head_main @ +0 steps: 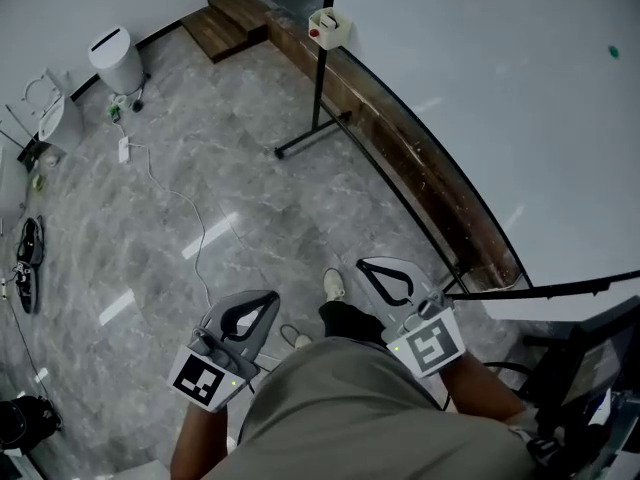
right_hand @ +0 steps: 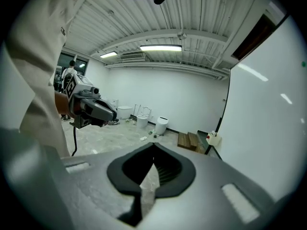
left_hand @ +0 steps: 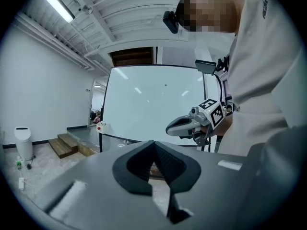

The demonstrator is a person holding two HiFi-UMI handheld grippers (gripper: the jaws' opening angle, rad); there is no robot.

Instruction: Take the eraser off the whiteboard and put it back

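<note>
Though outside head view, ceiling lamp (right_hand: 160, 47)

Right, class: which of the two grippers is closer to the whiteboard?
The right gripper. It is beside the lower edge of the whiteboard, while the left gripper is farther out over the grey floor. Both are shut and empty.

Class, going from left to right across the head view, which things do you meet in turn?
black shoes → white bin → left gripper → white box on the stand → right gripper → whiteboard
</note>
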